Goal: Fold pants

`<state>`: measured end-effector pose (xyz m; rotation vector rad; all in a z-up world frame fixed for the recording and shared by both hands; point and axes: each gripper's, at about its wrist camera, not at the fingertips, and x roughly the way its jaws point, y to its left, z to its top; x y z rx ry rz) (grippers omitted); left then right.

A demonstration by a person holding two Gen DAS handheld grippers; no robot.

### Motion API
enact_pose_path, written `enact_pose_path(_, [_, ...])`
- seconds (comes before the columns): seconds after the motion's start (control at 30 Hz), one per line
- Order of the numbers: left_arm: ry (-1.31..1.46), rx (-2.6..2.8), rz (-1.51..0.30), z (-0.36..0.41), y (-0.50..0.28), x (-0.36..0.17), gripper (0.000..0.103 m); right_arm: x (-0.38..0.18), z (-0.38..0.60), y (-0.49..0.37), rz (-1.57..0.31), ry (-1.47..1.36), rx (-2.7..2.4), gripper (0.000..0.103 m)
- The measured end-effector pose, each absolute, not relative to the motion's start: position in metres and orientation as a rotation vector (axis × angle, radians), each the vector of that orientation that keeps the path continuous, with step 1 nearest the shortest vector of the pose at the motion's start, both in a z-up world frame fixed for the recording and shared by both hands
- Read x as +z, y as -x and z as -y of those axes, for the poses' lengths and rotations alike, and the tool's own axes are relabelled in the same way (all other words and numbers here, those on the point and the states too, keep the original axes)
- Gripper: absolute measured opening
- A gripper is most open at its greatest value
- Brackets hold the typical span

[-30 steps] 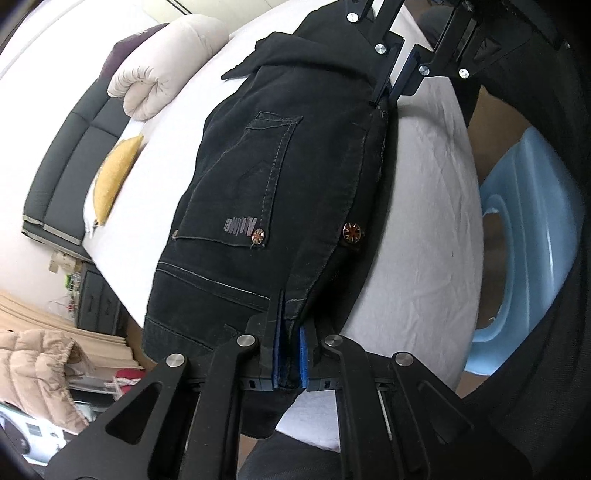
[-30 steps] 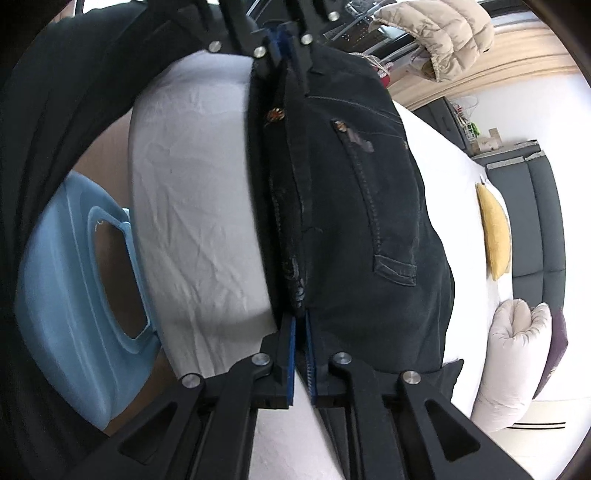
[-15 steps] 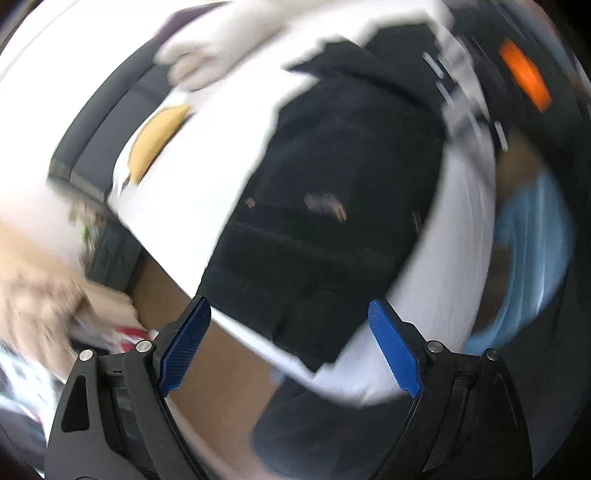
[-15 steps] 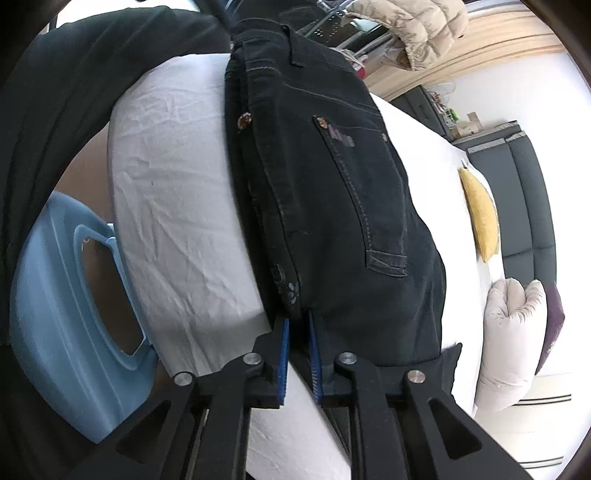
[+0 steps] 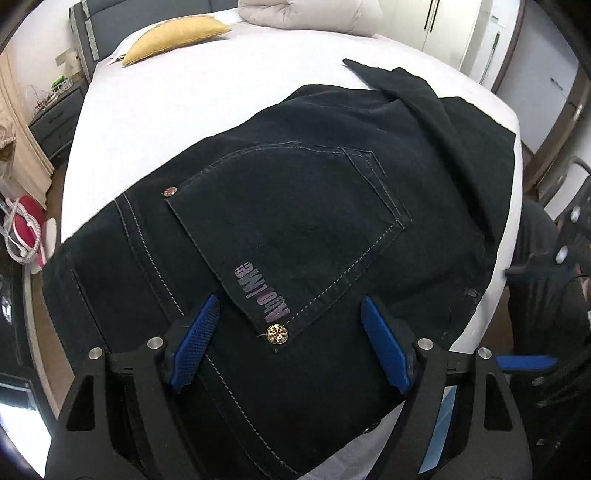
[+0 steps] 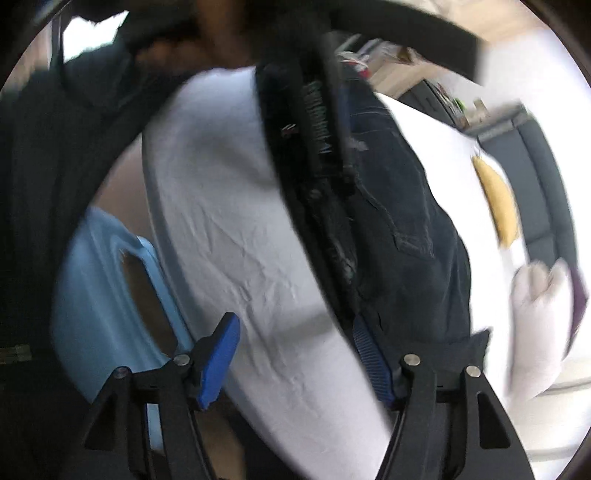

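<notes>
Black jeans (image 5: 314, 221) lie folded on the white bed sheet (image 5: 177, 122), back pocket up, one leg end sticking out at the far right. My left gripper (image 5: 289, 300) hovers over the pocket's lower corner and its brass rivet; its jaws stand wide, are closing, and no cloth is pinched between the blue pads (image 5: 192, 343). In the blurred right wrist view my right gripper (image 6: 293, 319) is opening at the edge of the jeans (image 6: 410, 258). Bare sheet (image 6: 229, 229) fills most of the gap, and the right pad (image 6: 369, 354) sits by the dark fabric without gripping it.
A yellow pillow (image 5: 177, 37) and a rolled white duvet (image 5: 306, 14) lie at the far side of the bed. A light blue plastic stool (image 6: 99, 295) stands beside the near bed edge. A dark nightstand (image 5: 55, 118) and a red item (image 5: 27, 225) are left of the bed.
Both grippers have let go of the jeans' edge and opened. The left one swung and rolled round over the back pocket. The right one drew back slightly.
</notes>
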<state>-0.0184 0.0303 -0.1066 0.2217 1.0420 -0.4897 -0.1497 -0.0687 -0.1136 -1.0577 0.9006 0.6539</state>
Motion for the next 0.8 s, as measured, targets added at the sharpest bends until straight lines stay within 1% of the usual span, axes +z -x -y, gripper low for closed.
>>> enact_pose_path(0.13, [-0.201,-0.48,-1.035,-0.036,0.018,-0.091,0.077,-0.063,0.105,0.113,-0.954,0.693,0.609,0.056])
enact_pose_path(0.2, [-0.158,-0.47,-0.996,-0.038,0.026,-0.08,0.077,-0.043,0.125,0.089,-0.957,0.512,0.572,0.055])
enact_pose_path(0.23, [-0.116,-0.475,-0.967,-0.041,0.024,-0.069,0.077,-0.034,0.136,0.077,-0.952,0.418,0.558,0.052])
enact_pose_path(0.33, [-0.03,-0.47,-0.942,-0.043,0.012,-0.054,0.077,-0.019,0.164,0.035,-0.938,0.132,0.523,0.04])
enact_pose_path(0.43, [0.059,-0.468,-0.997,-0.041,-0.005,-0.064,0.077,-0.037,0.184,-0.008,-0.991,-0.172,0.525,0.035])
enact_pose_path(0.5, [0.057,-0.442,-1.094,-0.036,-0.011,-0.092,0.072,-0.064,0.189,-0.028,-1.07,-0.314,0.521,0.034])
enact_pose_path(0.53, [0.054,-0.44,-1.092,-0.036,-0.008,-0.1,0.072,-0.08,0.191,-0.034,-1.109,-0.36,0.506,0.034])
enact_pose_path(0.6, [-0.006,-0.437,-1.065,-0.033,0.0,-0.101,0.072,-0.106,0.191,-0.033,-1.187,-0.36,0.447,0.031])
enact_pose_path(0.63, [-0.063,-0.426,-1.069,-0.028,0.003,-0.1,0.072,-0.118,0.194,-0.03,-1.218,-0.339,0.4,0.013])
enact_pose_path(0.67, [-0.078,-0.421,-1.071,-0.026,0.005,-0.1,0.072,-0.125,0.202,-0.024,-1.207,-0.347,0.371,0.0])
enact_pose_path(0.73, [-0.065,-0.412,-1.087,-0.027,0.006,-0.095,0.072,-0.129,0.218,-0.015,-1.196,-0.423,0.359,0.0])
enact_pose_path(0.8, [-0.034,-0.401,-1.097,-0.028,0.006,-0.086,0.069,-0.127,0.239,-0.008,-1.184,-0.495,0.315,0.0])
